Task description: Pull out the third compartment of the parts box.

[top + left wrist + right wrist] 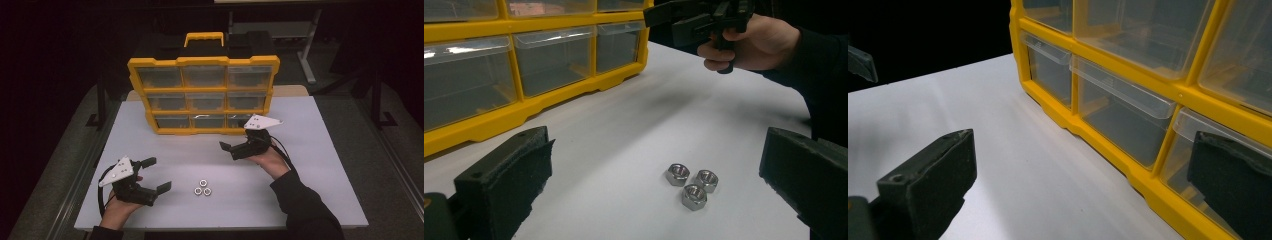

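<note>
So the yellow plastic drawer organiser [204, 95] stands at the back of the white table [310, 165]. Three small steel hex nuts [202, 188] sit clustered near the front, touching each other, well apart from it.

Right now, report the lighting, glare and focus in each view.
High view: dark surroundings, lit white table, three nuts tiny and soft. Left gripper view: nuts sharp with glints, glare on the organizer drawers, near jaws blurred. Right gripper view: black backdrop, drawer fronts reflective, jaws soft.
</note>
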The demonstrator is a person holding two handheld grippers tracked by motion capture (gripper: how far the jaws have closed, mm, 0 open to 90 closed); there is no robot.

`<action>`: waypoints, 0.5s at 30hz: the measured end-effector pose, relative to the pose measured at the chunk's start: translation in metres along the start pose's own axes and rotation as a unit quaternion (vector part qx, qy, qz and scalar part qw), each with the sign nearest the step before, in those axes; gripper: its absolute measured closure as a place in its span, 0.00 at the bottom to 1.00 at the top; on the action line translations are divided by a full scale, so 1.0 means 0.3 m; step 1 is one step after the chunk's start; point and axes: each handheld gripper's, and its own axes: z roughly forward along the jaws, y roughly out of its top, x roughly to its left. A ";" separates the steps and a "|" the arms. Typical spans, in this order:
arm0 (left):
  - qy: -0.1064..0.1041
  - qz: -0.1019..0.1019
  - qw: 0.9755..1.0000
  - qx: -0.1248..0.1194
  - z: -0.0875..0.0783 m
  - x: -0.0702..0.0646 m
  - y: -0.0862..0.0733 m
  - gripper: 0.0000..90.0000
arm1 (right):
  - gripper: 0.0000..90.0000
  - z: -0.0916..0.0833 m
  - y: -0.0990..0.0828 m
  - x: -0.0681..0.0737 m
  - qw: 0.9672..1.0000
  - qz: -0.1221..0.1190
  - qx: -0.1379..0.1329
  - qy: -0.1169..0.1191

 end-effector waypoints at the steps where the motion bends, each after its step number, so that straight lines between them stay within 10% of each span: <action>1: 0.000 -0.001 1.000 -0.001 0.001 0.000 0.000 0.00 | 0.00 0.005 0.001 -0.002 1.000 -0.002 0.000 0.000; 15: 0.001 -0.001 1.000 -0.003 -0.003 0.000 0.001 0.00 | 0.00 0.038 0.022 -0.008 1.000 -0.008 0.000 -0.002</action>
